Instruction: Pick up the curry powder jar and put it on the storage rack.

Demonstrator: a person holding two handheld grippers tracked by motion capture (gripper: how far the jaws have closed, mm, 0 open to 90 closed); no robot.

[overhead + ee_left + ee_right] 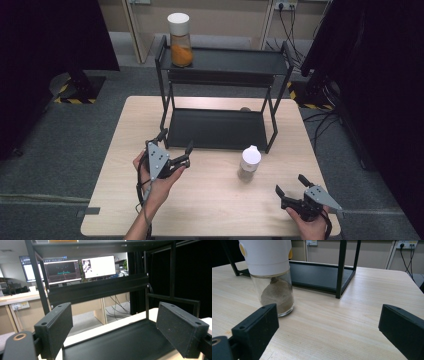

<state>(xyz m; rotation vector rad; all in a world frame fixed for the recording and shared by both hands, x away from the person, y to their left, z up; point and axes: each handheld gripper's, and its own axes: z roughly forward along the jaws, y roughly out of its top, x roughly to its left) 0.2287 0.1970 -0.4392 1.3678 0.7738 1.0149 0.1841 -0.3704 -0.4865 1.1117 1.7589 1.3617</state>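
We see a pale wooden table (210, 200) across the middle and lower part of the high view, with grey floor around it. On its far half stands a black two-tier metal rack (220, 95), its lower shelf (215, 129) just above the tabletop and its upper shelf (235, 61) near the top of the frame. At the upper shelf's left end stands a clear jar with orange contents (180, 41) and a white cap. Lower down, right of centre, a second jar with sandy powder (248, 163) and a white cap stands upright on the table just in front of the rack's front right leg.

At lower left we see the left gripper (176, 146), held in a hand (155, 187), its jaws spread wide and holding nothing, just before the lower shelf's front edge. In its own view the jaws frame that shelf, with lit monitors (80, 268) beyond.

At lower right, the right gripper (290, 184) has its jaws wide apart and holds nothing; in its own view the powder jar stands at upper left, beyond the left jaw.
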